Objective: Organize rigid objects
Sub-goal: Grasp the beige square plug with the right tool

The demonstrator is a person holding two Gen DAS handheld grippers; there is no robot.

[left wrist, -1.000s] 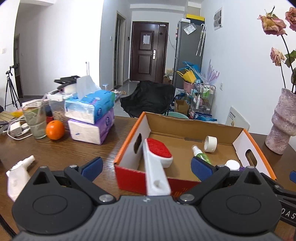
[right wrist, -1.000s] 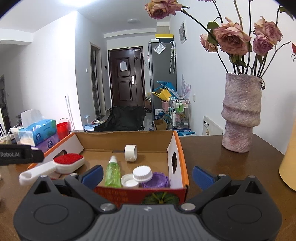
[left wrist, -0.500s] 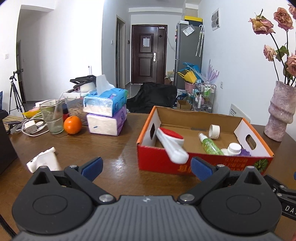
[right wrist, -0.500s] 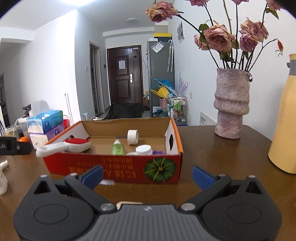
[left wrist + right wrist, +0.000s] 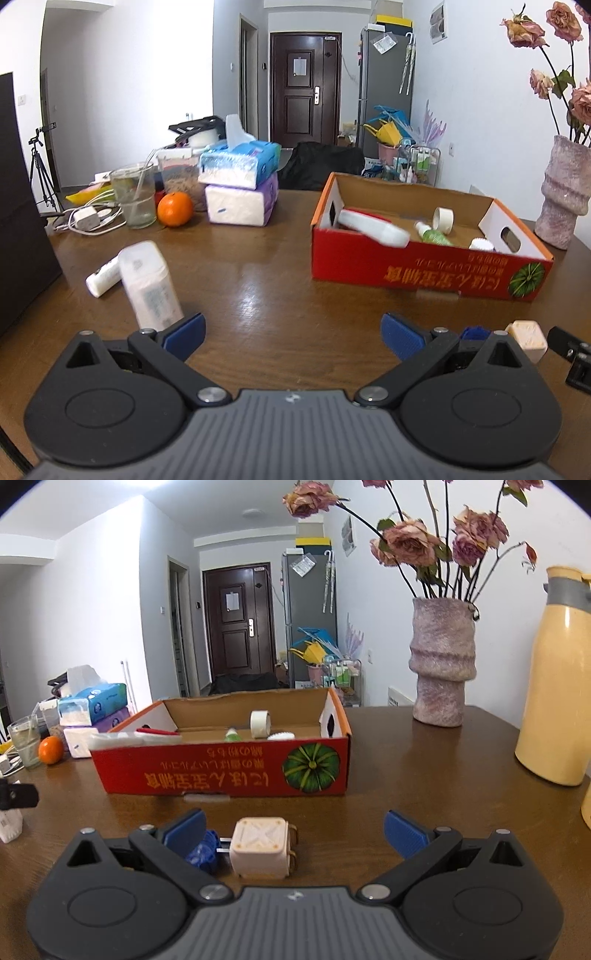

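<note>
With the brush (image 5: 373, 226), tape roll (image 5: 260, 723) and green bottle (image 5: 431, 234) already in the cardboard box (image 5: 221, 771) at mid-frame, both wide-open, empty claws—left claw (image 5: 291, 332), right claw (image 5: 293, 827)—leave the cream cube (image 5: 260, 853), lower centre, and white bottle (image 5: 149, 286), left, on the counter (image 5: 406, 775).

The red cardboard box (image 5: 221, 771) carries yellow Chinese characters along its near side, printed upside down and too blurred to read, beside a picture of a green pumpkin (image 5: 311, 767). The white bottle (image 5: 149, 286) bears a label whose print is unreadable.
</note>
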